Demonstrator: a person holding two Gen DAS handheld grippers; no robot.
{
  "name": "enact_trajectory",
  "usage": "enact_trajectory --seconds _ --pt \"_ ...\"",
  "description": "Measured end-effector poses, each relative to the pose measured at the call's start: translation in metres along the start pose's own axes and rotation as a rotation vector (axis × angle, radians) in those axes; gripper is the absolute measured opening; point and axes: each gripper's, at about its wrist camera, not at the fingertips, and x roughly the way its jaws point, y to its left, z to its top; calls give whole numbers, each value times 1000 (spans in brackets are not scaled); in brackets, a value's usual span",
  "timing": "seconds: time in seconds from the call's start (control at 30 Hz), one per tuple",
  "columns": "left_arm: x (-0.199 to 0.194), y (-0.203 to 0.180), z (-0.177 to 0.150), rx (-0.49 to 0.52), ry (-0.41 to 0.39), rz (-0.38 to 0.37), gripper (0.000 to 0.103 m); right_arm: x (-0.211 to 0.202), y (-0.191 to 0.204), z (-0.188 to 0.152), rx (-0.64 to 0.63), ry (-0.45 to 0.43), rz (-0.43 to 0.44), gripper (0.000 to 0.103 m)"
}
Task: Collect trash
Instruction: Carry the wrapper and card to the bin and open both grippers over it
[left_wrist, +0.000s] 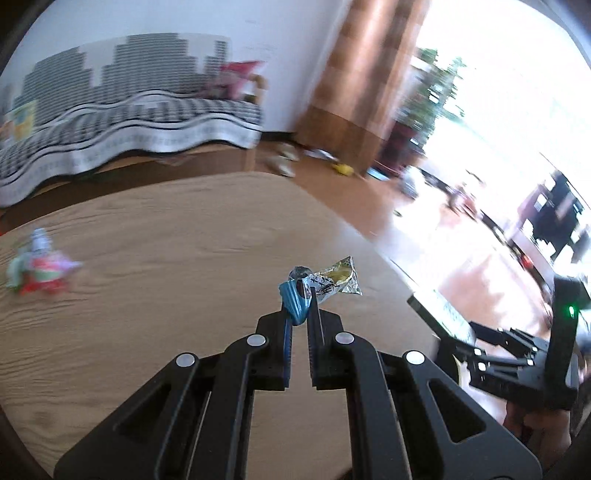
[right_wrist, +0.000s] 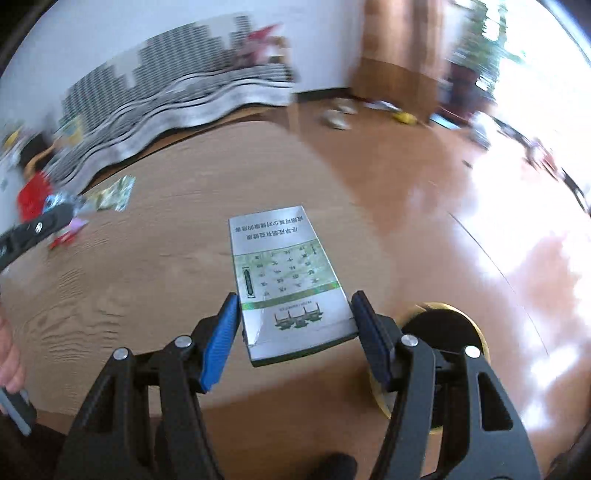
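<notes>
A light wood-grain round table (left_wrist: 155, 258) is seen; crumpled colourful wrappers (left_wrist: 38, 271) lie at its far left edge.

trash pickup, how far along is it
Midway, by the look of it. In hand: the left gripper is shut on a crumpled snack wrapper, and the right gripper holds a flat green and white box. Left: colourful wrappers on the wooden table. A dark round bin sits beside the table.
</notes>
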Motion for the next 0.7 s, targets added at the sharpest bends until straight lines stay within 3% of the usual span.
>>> enact_trajectory --seconds 0.2,0.37,0.53,0.7 --pt "41 -105 -24 131 54 -139 6 -23 -126 -30 211 14 -116 61" --pt "74 -165 -48 199 122 -211 6 -24 -191 -50 339 72 -158 61" --pt "89 -194 -65 250 154 -235 6 -11 -228 -62 436 115 -135 61" --pt "100 -199 -68 257 168 -225 6 2 -236 -66 455 146 -132 61"
